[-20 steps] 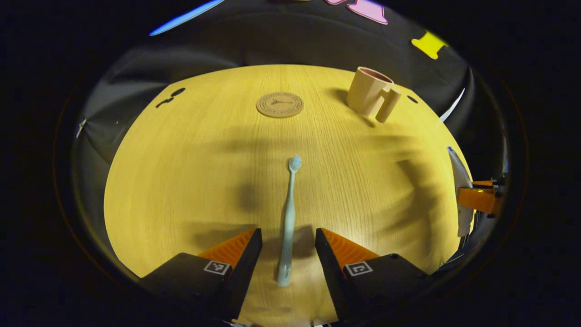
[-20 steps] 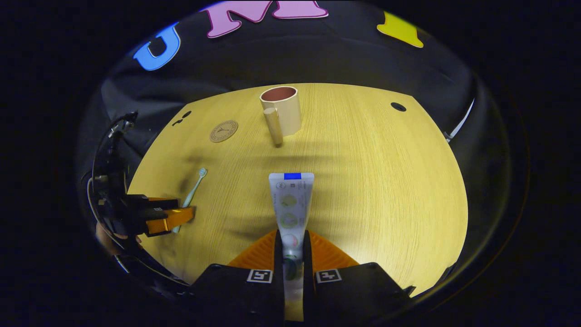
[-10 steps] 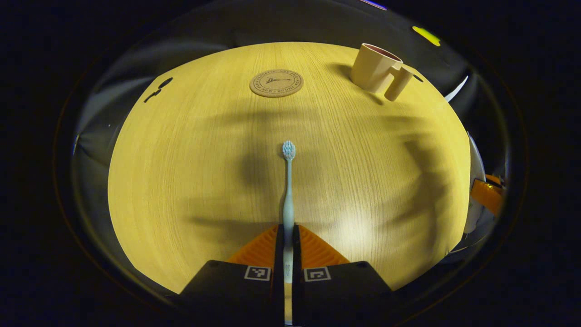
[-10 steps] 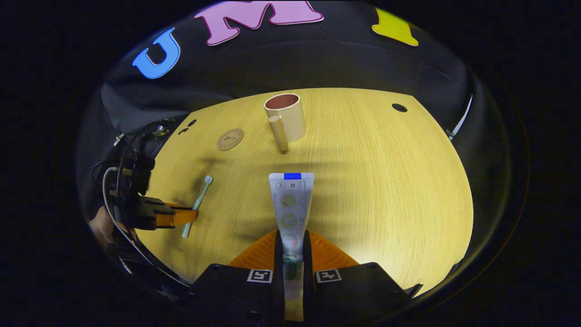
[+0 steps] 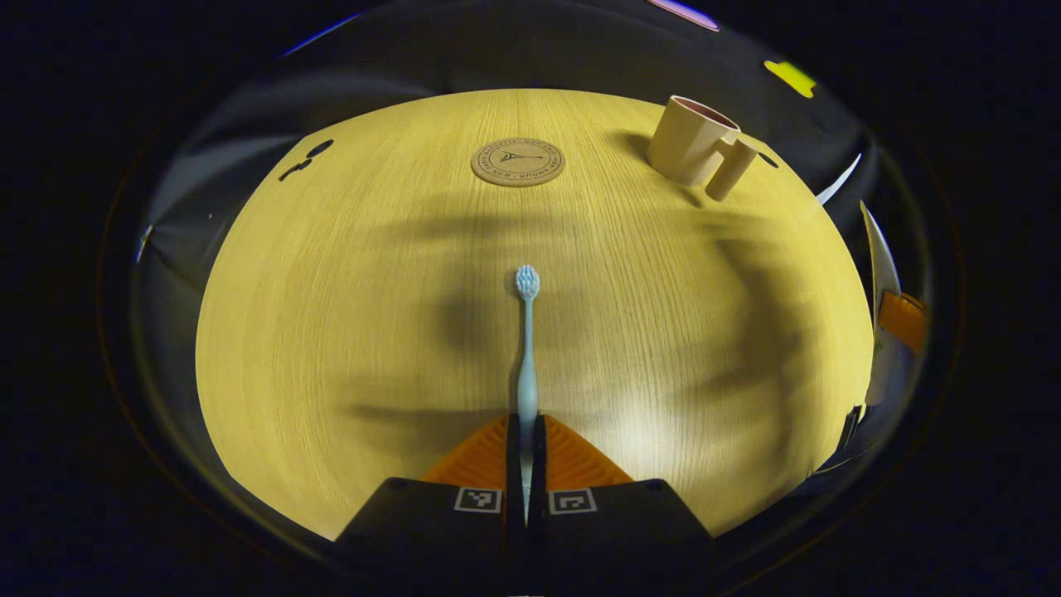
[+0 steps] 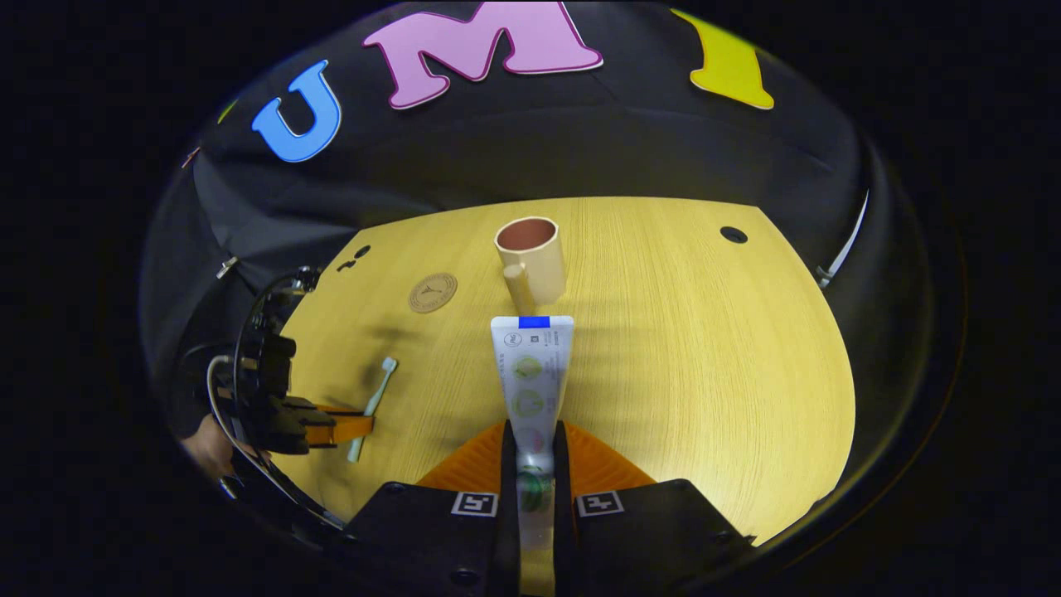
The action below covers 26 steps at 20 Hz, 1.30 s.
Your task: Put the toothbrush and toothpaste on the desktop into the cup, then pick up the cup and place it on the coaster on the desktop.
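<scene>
Toothpaste (image 6: 530, 373) higher, cap end hidden.

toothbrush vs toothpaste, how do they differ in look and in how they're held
The toothbrush is a thin pale blue stick with a small bristled head; the toothpaste is a wide flat white tube with a blue band at its far end. The toothbrush is gripped by the left tongs, the toothpaste by the right tongs. Both are clamped near one end, point forward toward the cup, and neither is in it yet.
</scene>
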Available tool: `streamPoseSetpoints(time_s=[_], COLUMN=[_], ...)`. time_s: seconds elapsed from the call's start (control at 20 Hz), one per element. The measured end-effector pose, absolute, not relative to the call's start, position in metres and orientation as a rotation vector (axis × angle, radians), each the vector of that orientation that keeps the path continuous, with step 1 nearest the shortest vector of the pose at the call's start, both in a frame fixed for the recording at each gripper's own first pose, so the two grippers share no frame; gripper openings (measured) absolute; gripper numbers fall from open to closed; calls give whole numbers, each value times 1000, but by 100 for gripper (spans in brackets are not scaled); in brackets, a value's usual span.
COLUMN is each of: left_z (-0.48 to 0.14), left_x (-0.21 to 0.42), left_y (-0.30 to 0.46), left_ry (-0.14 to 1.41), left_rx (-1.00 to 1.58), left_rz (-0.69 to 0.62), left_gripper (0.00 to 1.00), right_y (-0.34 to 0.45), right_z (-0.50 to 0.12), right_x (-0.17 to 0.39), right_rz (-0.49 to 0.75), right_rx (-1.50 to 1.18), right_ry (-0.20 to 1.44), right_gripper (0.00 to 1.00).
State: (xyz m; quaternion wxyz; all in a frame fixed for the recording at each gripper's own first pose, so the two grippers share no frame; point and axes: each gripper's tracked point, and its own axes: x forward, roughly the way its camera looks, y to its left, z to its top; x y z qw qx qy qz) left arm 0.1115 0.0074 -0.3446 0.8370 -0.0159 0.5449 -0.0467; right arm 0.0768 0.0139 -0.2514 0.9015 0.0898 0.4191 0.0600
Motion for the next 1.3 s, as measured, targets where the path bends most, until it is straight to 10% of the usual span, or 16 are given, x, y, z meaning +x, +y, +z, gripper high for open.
streamPoseSetpoints(time_s=[1.3], left_z=[-234], left_x=[148], left_y=[-46], left_ry=[710], left_rx=[-205], left_rz=[-153], left_gripper=[6], right_y=[20], right_z=[-172], right_x=[346], right_rz=[33], right_rx=[139], right_ry=[76], right_gripper=[19])
